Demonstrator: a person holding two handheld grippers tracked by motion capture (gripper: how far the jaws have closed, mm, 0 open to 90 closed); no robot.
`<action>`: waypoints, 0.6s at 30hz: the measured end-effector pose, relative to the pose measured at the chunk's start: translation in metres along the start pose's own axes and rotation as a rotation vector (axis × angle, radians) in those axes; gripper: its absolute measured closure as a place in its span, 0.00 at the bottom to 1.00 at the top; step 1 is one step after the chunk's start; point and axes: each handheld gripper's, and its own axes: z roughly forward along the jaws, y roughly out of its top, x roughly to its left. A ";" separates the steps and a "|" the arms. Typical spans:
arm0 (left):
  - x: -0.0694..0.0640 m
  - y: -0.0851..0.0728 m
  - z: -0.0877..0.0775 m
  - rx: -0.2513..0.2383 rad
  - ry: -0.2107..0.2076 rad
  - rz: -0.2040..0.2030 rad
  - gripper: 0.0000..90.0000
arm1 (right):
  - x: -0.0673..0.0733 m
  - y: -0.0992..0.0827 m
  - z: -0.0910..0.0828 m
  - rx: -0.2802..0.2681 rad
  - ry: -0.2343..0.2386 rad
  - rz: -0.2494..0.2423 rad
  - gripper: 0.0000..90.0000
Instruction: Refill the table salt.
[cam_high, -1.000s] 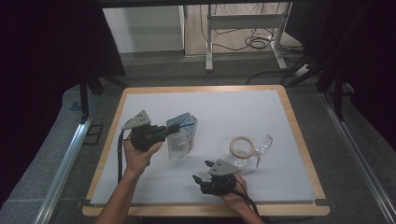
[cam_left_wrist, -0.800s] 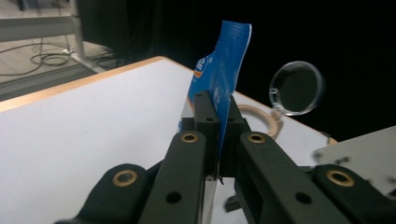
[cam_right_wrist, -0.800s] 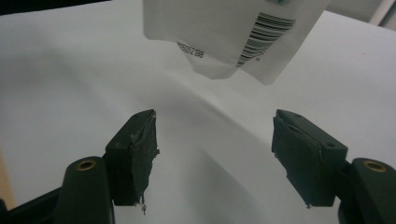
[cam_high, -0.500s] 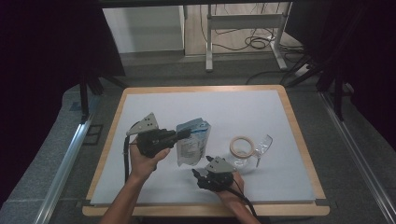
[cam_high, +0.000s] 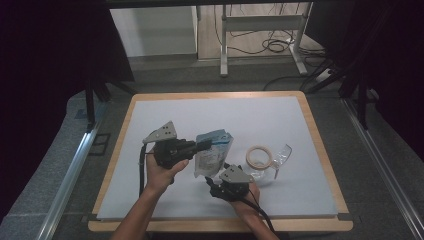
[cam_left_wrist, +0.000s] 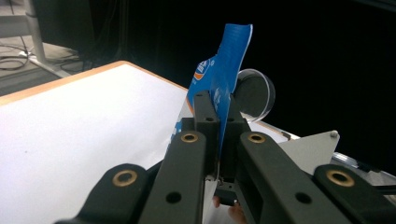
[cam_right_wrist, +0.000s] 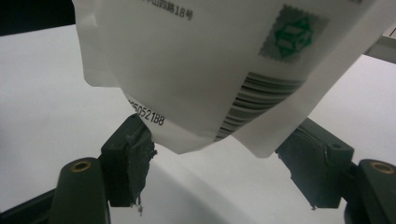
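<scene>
High view first: on the person's left, the left hand-held gripper (cam_high: 204, 145) is clamped tight on the upper edge of a blue-and-white plastic pouch (cam_high: 214, 155), which hangs lifted off the white counter (cam_high: 260, 117) near its middle. Left gripper view bears this out: the black jaws are pressed together with the pouch's blue edge (cam_left_wrist: 224, 74) standing up between them.

Just below the pouch's lower end sits the right hand-held gripper (cam_high: 214, 186), pointing up at it. Right gripper view shows its jaws spread wide, one on either side of the pouch's white bottom corner (cam_right_wrist: 210, 70) with its barcode; the pads do not press on it.

Right of the pouch, just beside it on the counter, lie a pale tape ring (cam_high: 259, 156) and a clear plastic piece (cam_high: 280, 156), the ring touching the clear piece.
</scene>
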 end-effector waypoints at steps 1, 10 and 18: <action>0.000 0.000 0.001 0.000 -0.001 0.001 1.00 | 0.000 0.000 0.000 0.004 0.002 -0.001 0.33; -0.008 0.006 0.007 -0.002 -0.021 0.012 1.00 | 0.004 -0.004 0.006 0.037 -0.057 -0.058 0.35; -0.005 0.008 0.006 -0.024 -0.037 -0.015 1.00 | 0.002 -0.004 -0.002 -0.019 -0.076 -0.071 0.42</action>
